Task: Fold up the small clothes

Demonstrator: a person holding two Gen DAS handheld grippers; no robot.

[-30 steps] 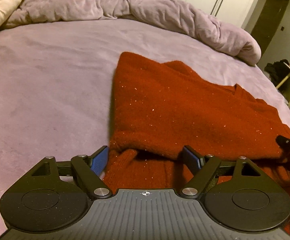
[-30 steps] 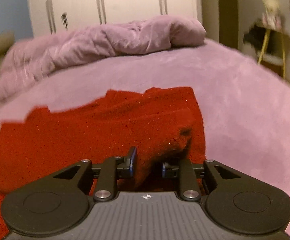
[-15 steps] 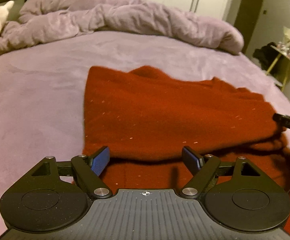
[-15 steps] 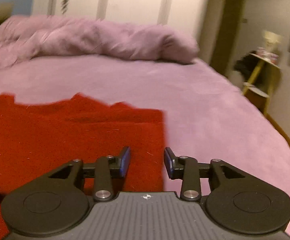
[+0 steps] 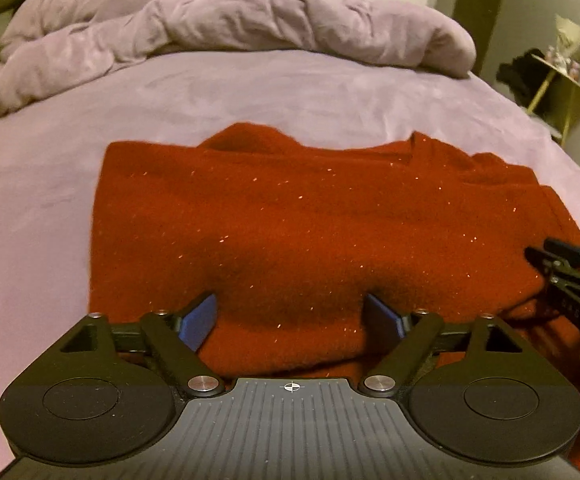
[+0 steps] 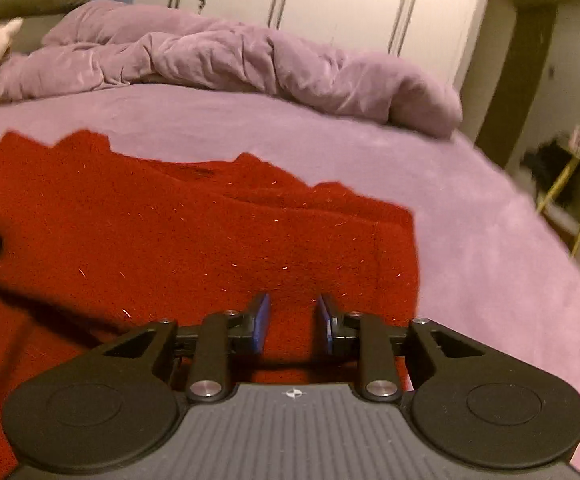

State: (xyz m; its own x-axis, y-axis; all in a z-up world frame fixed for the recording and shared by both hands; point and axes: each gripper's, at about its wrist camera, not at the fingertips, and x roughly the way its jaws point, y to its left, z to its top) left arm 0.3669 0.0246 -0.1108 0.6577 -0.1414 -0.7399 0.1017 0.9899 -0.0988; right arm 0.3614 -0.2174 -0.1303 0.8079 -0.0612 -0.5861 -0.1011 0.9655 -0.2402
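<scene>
A red knitted garment [image 5: 310,232] is seen lying folded over on the purple bed [image 5: 250,92], directly ahead of and beneath both sets of jaws, with a bunched duvet [image 5: 230,24] well beyond it.

The left gripper [image 5: 292,316] is held with its jaws wide apart; they have just been opening further. The rounded near fold of the knit lies between and just below them, but no pad is seen pressing on it, so nothing is held. The right gripper [image 6: 293,322] is shown with its jaws narrowed to a small gap, having just been closing; only flat knit is seen beneath the gap, and no cloth is pinched. Its tip also appears at the right edge of the left wrist view, just beside the garment's right end.

The garment is judged to be soft, thick and limp, light enough to lift but apt to sag and slide off its own layers. A hold would best be taken at a doubled edge or corner: the near fold ahead of the left jaws, and the right-hand edge just right of the right jaws, so that all layers are caught together.
</scene>
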